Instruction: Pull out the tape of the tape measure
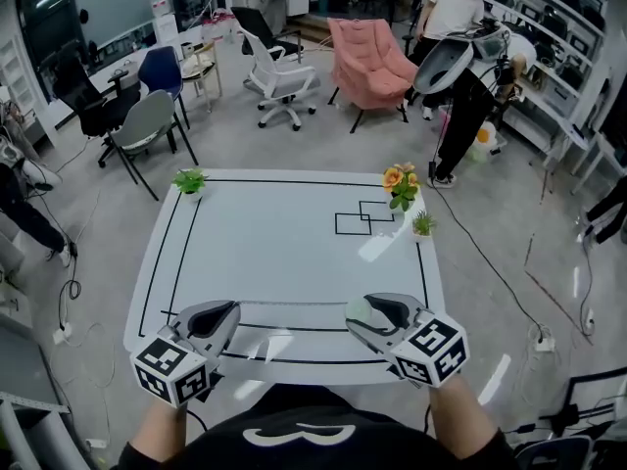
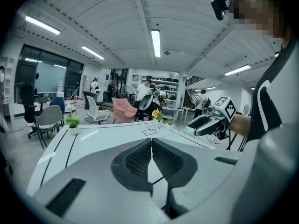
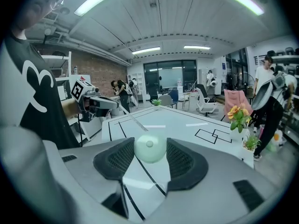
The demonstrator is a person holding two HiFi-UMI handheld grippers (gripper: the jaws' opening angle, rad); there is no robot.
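Head view puts both of your tools at the near edge of the white desk [image 1: 294, 253], well apart from each other. Your right hand-held gripper [image 1: 355, 313] is clamped on the tape measure [image 1: 361, 310], a pale green round case. In the right gripper view that case sits between the two ribbed pads [image 3: 122, 157] and touches both, with its small centre button facing the camera.

From the case the tape [image 1: 294, 304] runs straight across the near side of the desk to your left hand-held gripper [image 1: 233, 308]. In the left gripper view its jaws are drawn together, with only a thin seam between the pads. The right gripper view shows the strip reaching the left tool's tips, so you have it pinched on the free end. The strip is taut and already drawn out from one tool to the other.

Farther back on the desk, a pot of orange flowers [image 1: 401, 186] stands at the far right corner. A small green plant [image 1: 423, 225] sits near it, and another green plant [image 1: 189, 180] is at the far left corner. Two overlapping black rectangles [image 1: 364, 217] are marked on the surface beside the flowers.
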